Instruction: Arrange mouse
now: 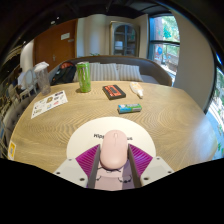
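Note:
A pale pink computer mouse (115, 148) sits between my gripper's (113, 160) two fingers, its nose pointing away from me. Both fingers press against its sides, their magenta pads (88, 157) showing to either side. The mouse is over a round white mat (84, 138) with dark lettering at the near edge of the wooden table (60, 125). I cannot tell whether the mouse rests on the mat or hangs just above it.
Farther across the table lie a small teal box (129, 108), a dark red-and-black object (114, 91), a white object (136, 90), a green cup (84, 76) and a printed sheet (49, 102). Chairs and windows stand beyond.

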Tool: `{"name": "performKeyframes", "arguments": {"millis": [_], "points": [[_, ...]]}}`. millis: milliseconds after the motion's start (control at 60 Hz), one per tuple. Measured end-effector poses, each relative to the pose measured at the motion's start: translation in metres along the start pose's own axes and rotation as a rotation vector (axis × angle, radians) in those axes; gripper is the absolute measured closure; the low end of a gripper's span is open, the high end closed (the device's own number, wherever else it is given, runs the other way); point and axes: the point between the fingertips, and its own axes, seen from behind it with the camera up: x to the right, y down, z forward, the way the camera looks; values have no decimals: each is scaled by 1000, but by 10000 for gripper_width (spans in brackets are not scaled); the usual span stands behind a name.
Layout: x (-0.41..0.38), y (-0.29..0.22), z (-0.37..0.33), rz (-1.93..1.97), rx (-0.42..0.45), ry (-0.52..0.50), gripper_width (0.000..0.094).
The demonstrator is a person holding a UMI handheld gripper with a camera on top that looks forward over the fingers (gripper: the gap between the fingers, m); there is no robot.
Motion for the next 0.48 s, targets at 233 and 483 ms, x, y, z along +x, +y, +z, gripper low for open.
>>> {"name": "performKeyframes", "arguments": {"millis": [233, 483], "points": [[9, -19, -68, 13, 121, -75, 81], [66, 3, -137, 69, 195, -66, 89]]}}
